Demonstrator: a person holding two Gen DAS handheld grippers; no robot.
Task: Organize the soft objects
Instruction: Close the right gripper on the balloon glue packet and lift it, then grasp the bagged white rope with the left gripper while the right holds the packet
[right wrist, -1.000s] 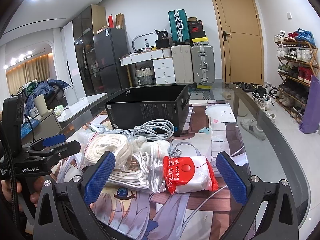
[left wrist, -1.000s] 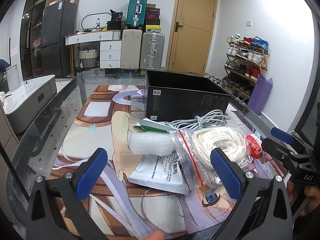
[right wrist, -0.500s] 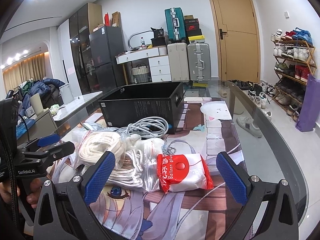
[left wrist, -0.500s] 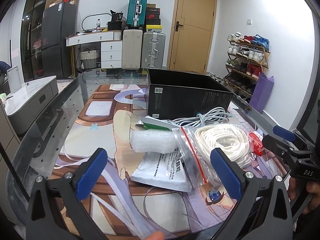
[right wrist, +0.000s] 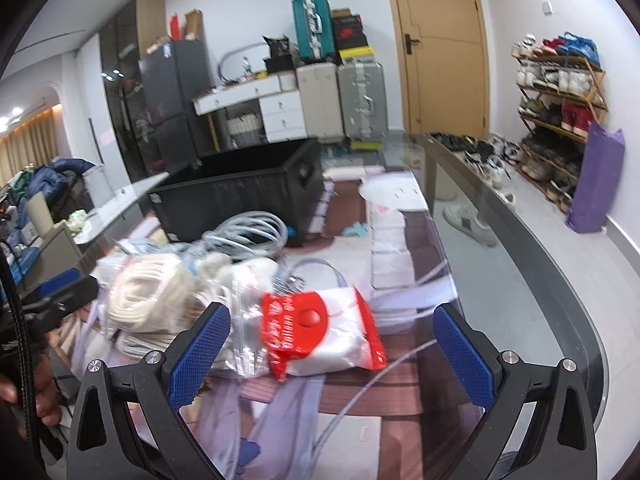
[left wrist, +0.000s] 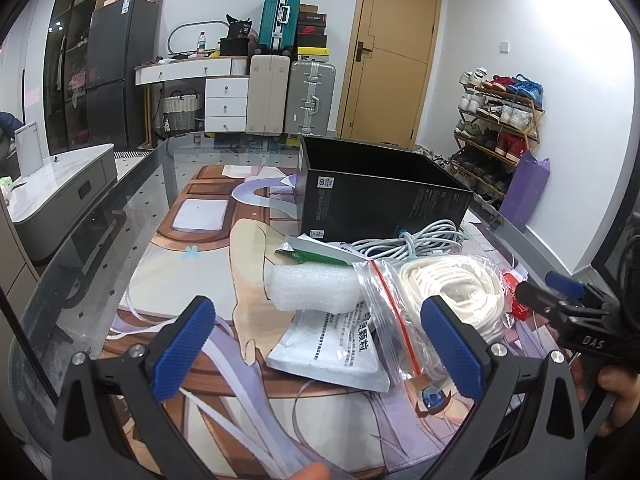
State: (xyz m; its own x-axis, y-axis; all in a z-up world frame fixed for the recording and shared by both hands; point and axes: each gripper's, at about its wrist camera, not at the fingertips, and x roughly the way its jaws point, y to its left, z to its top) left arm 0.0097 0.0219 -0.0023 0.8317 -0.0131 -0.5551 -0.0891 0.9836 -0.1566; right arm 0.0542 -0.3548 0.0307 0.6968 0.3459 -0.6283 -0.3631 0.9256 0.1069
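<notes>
A pile of soft items lies on the printed mat in front of an open black box. It holds a clear zip bag of white rope, a roll of bubble wrap, a flat white printed pouch, a grey cable coil and a red-and-white balloon packet. My left gripper stands open just short of the white pouch. My right gripper is open, with the balloon packet lying between its blue pads.
The glass table curves away on the right, its rim close to the balloon packet. A green-and-white sachet lies beside the box. Suitcases, drawers, a door and a shoe rack stand beyond the table. A hand holds the right gripper's handle.
The right gripper has moved forward and down, so the balloon packet sits nearer between its pads; its view is blurred by motion. The left gripper has shifted only slightly.
</notes>
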